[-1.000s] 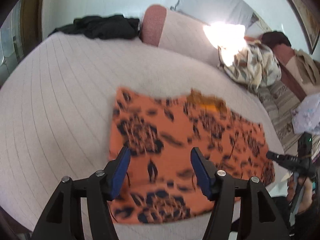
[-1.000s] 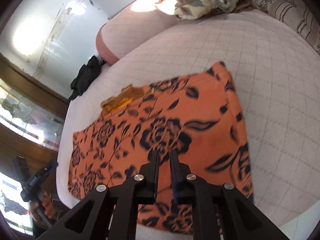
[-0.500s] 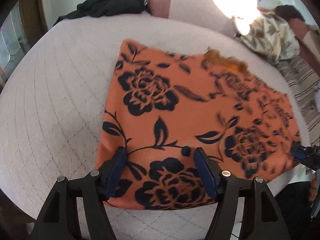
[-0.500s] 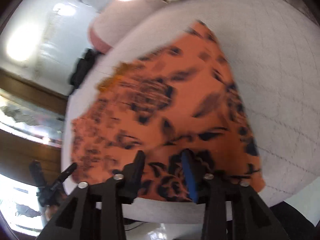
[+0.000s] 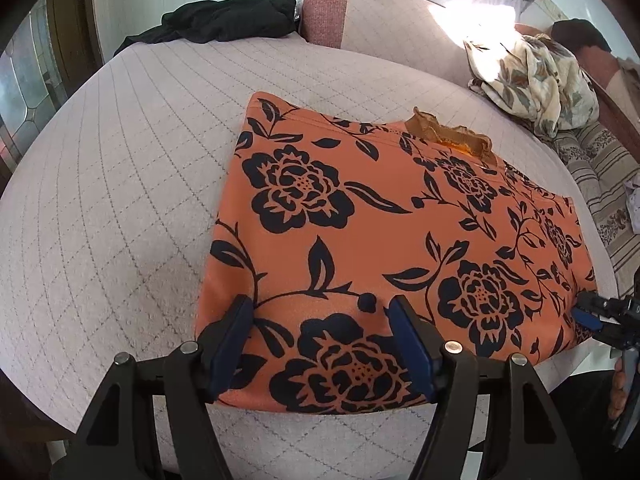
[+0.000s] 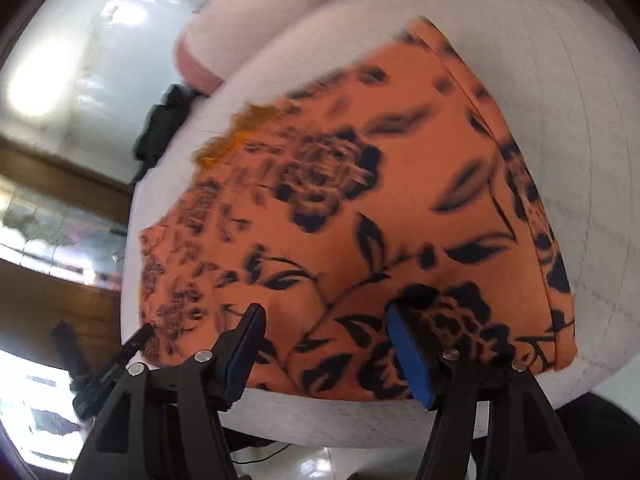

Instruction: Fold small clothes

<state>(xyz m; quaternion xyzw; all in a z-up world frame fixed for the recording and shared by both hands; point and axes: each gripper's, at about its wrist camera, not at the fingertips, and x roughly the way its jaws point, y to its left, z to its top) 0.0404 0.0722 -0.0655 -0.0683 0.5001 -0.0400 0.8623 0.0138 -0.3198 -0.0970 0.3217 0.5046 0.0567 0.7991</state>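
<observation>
**Soft floral garment to be taken at its near hem**

Where the orange garment with black flower print (image 5: 384,248) lies, spread flat on the quilted pale bed cover (image 5: 120,200) with its hem along the near edge, it is judged light, limp and likely to sag or slide when lifted. A hold at the two near corners is judged best. The left gripper (image 5: 320,340) is spread over the near left corner, nothing pinched. The right gripper (image 6: 324,354) is seen opening above the near right hem, fabric below but not clamped. A frilled mustard trim (image 5: 448,136) shows at the far edge.
</observation>
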